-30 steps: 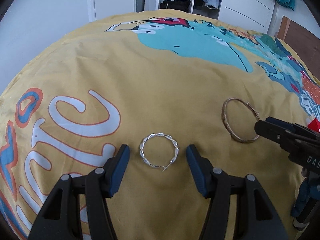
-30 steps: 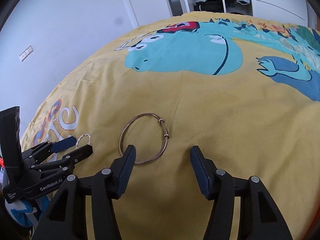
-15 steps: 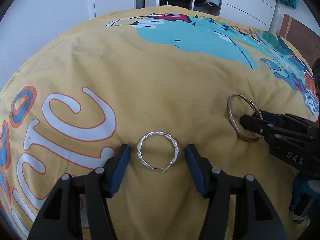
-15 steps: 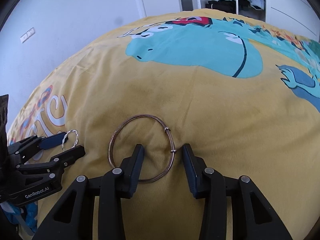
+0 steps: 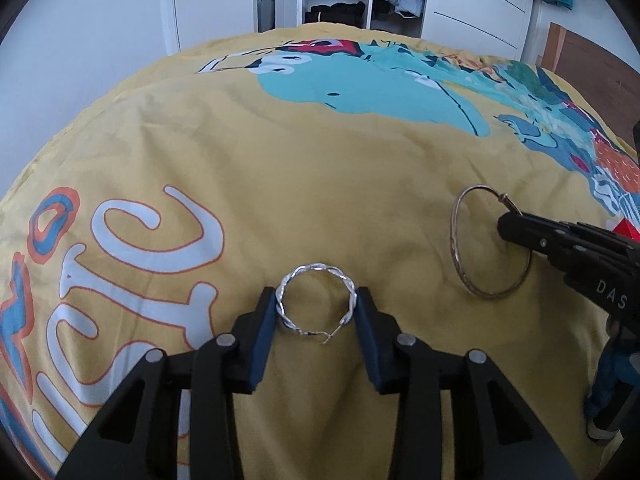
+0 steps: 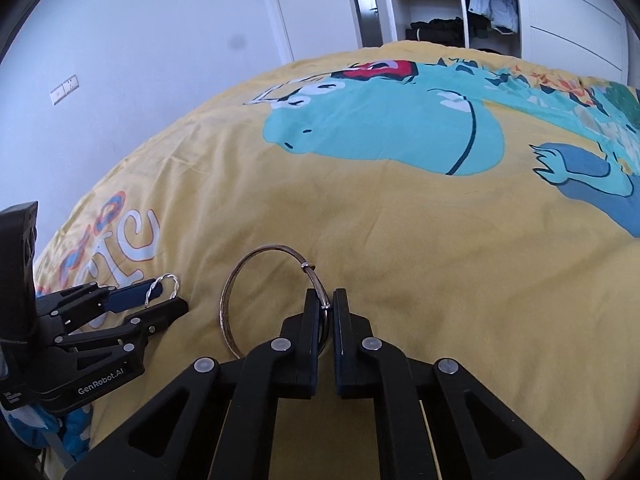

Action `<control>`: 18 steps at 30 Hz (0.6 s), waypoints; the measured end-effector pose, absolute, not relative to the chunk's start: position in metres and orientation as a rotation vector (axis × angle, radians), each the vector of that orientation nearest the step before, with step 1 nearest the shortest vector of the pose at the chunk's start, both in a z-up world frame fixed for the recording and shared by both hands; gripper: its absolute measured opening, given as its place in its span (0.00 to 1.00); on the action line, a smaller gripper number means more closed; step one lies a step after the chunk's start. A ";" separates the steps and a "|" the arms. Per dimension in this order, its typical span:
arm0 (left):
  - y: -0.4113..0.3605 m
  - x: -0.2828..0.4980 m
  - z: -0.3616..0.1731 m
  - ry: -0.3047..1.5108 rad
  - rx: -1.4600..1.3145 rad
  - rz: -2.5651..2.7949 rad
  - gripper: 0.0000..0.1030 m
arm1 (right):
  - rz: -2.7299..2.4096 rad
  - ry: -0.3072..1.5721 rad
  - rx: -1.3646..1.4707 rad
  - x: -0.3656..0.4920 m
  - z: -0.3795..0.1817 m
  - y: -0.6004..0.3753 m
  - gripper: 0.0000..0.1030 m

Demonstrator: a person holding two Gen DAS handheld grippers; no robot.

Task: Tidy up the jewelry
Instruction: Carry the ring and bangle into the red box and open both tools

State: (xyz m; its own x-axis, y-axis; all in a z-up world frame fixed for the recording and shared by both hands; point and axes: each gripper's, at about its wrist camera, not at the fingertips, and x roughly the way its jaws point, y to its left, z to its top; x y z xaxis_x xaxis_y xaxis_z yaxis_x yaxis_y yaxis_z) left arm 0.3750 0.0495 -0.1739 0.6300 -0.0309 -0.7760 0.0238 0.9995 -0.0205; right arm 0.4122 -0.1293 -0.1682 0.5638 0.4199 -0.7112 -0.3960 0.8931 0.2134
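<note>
**Inspector:** Count of items?

**Assistant:** Two hoops on the yellow printed bedcover (image 5: 320,184): one silver twisted hoop (image 5: 316,304) and one larger thin bronze-toned bangle (image 6: 256,300) with a small sliding clasp. Two grippers, one per hand.

**Inspector:** Finger state?

**Assistant:** The left gripper (image 5: 316,312) has its blue pads touching both sides of the twisted hoop, grasping it against the cloth. The right gripper (image 6: 325,312) is clenched on the bangle's rim just below the clasp.

**Inspector:** Differences between views?

**Assistant:** The right wrist view shows the pinch on the bangle directly; the left wrist view shows only the right gripper's black tip over that rim. The twisted hoop's open hook end shows only in the left wrist view.

**Inspector:** Surfaces?

**Assistant:** Soft, lightly creased fabric; braided metal; smooth round wire.
</note>
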 end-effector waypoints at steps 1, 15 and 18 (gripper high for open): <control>0.048 0.373 -0.172 0.883 -0.007 -0.034 0.35 | 0.477 0.843 0.037 0.409 -0.166 -0.131 0.06; 0.020 0.334 -0.123 0.822 0.014 -0.089 0.35 | 0.424 0.758 0.071 0.360 -0.106 -0.167 0.06; 0.005 0.326 -0.107 0.803 0.024 -0.114 0.35 | 0.400 0.741 0.085 0.345 -0.090 -0.183 0.06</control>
State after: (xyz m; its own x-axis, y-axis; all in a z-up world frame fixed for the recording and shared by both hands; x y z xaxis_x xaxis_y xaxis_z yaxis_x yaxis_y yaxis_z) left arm 0.3263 0.0048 -0.1066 0.6889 -0.0927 -0.7189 0.1111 0.9936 -0.0217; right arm 0.3454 -0.1834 -0.0897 0.6662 0.3839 -0.6394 -0.3247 0.9211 0.2147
